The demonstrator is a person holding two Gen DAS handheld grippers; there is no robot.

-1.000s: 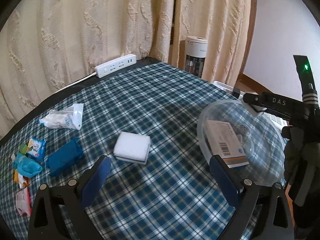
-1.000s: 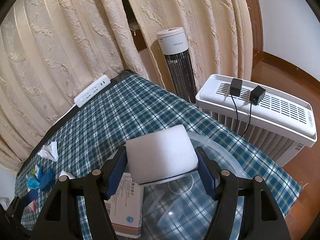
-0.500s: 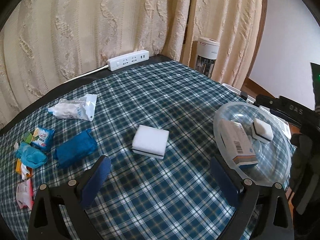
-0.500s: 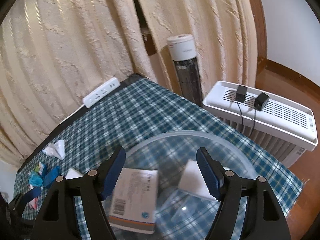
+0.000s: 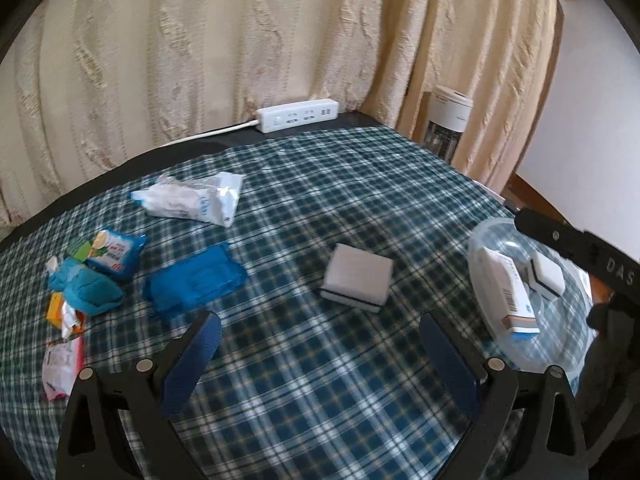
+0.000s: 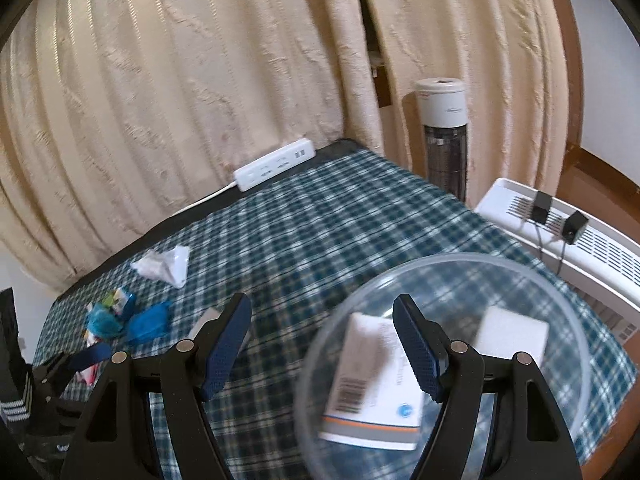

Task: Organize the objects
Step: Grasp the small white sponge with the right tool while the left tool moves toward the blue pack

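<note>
- The right gripper (image 6: pixel 320 342) stands about half open with nothing between its pads; its jaws have just been opening, and the white sponge (image 6: pixel 510 336) it carried lies in the clear plastic bowl (image 6: pixel 576 320), just beyond its right finger
- A barcoded medicine box (image 6: pixel 372 396) lies in the same bowl beside that sponge, below and ahead of the right gripper's right finger
- The left gripper (image 5: pixel 318 356) is wide open and empty, tilted down over the plaid-covered desk (image 5: pixel 360 184)
- The likely next pick is the second white sponge (image 5: pixel 357 278) with its dark underside, lying flat just ahead of the left gripper, slightly right of centre between its fingers
- To do it well, centre the open fingers over the sponge, square them to two opposite sides, come down until the pads straddle it, then close gently: foam squashes and can slip out
- Lift clear before crossing to the bowl, which sits to the left gripper's right, so its rim is not knocked
- The blue packet (image 5: pixel 194 284) and the small wrappers (image 5: pixel 86 276) lie to the left gripper's left, well apart from the sponge, so they should not interfere
</note>
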